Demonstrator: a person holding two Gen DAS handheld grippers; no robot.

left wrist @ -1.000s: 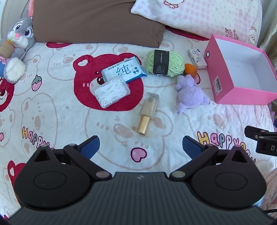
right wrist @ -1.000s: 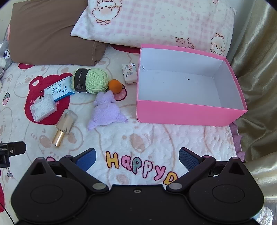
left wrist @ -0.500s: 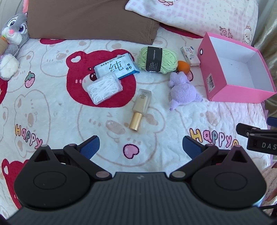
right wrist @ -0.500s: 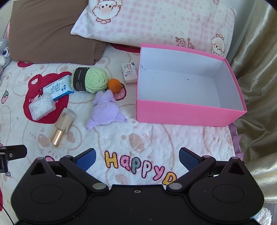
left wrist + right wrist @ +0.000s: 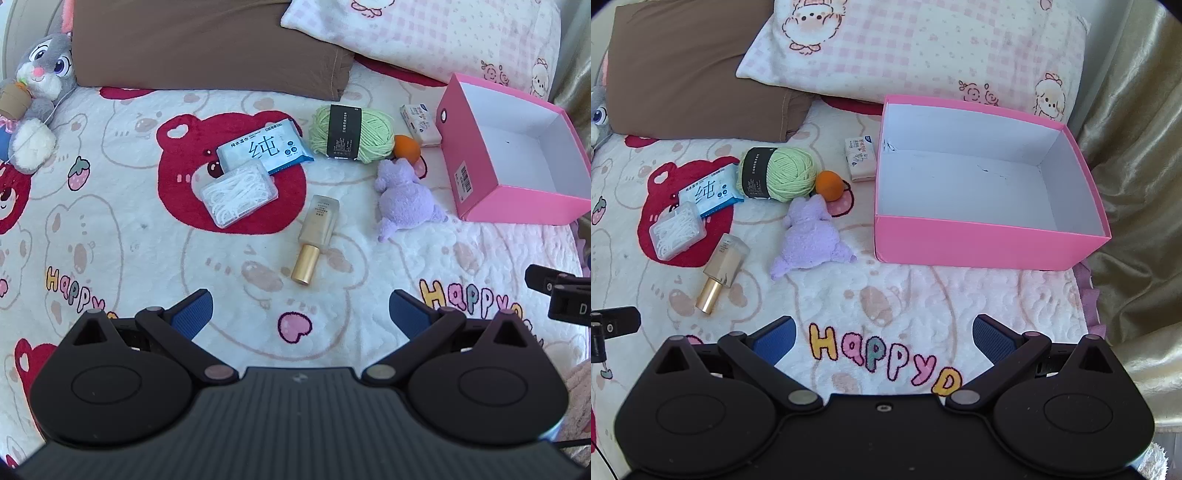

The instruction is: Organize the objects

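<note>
An empty pink box stands on the bed at the right. Left of it lie a small tissue pack, an orange ball, a green yarn ball, a purple plush, a blue wipes pack, a clear box of floss picks and a gold-capped bottle. My left gripper hangs open just short of the bottle. My right gripper is open over the blanket in front of the box.
A brown pillow and a pink checked pillow line the head of the bed. A grey bunny plush sits far left. A gold curtain hangs past the bed's right edge. The other gripper's tip shows at right.
The left gripper's view shifted left and then back, ending slightly nearer the objects. The right gripper drifted a little forward. Both stayed open, and no object moved.
</note>
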